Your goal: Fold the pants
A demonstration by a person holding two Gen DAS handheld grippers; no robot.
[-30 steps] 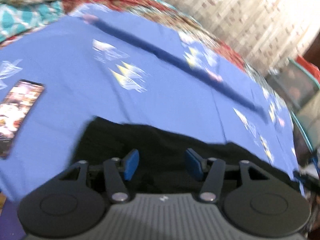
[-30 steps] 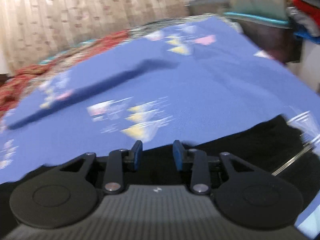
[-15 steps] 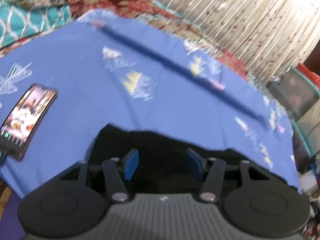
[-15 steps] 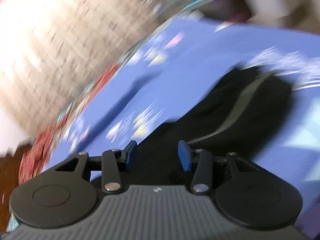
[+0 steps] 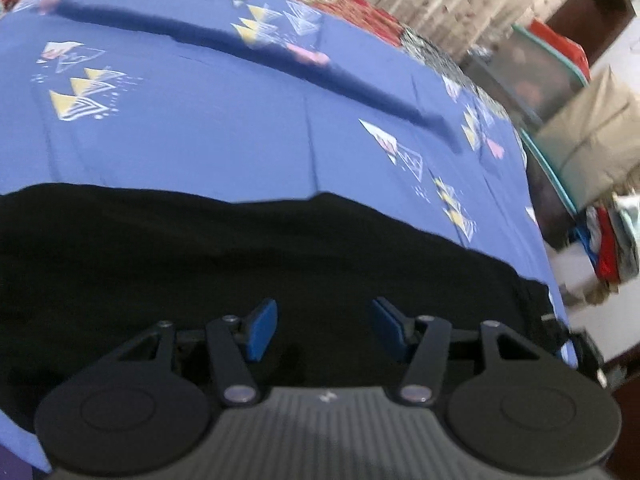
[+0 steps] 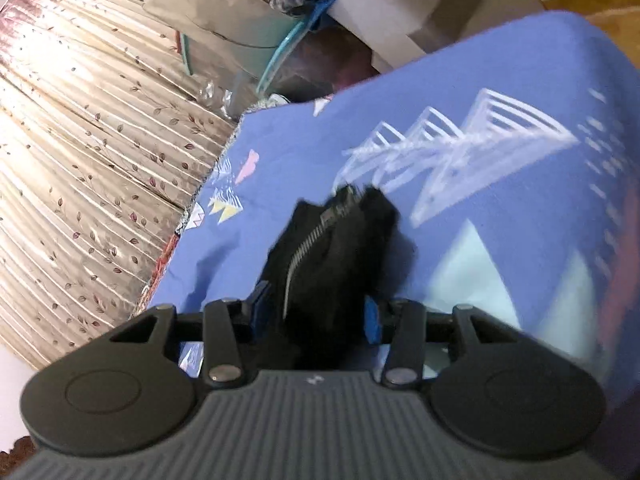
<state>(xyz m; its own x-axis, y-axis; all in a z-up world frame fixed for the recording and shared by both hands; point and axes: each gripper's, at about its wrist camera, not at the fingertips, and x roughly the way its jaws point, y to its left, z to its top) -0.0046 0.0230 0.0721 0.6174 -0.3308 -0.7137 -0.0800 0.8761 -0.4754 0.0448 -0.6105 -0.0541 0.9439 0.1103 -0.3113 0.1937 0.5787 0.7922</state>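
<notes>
Right wrist view: black pants (image 6: 328, 264), zipper end, bunched between our right gripper (image 6: 314, 318) pads on the blue bedsheet (image 6: 500, 120); grip appears closed on cloth. We judge a firm pinch and an even carry-over make a clean fold. Left wrist view: left gripper (image 5: 320, 328) spread wide, empty, poised above the pants (image 5: 200, 248) lying flat.

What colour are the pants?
Black, with a silver zipper; the pants show best in the left wrist view.
</notes>
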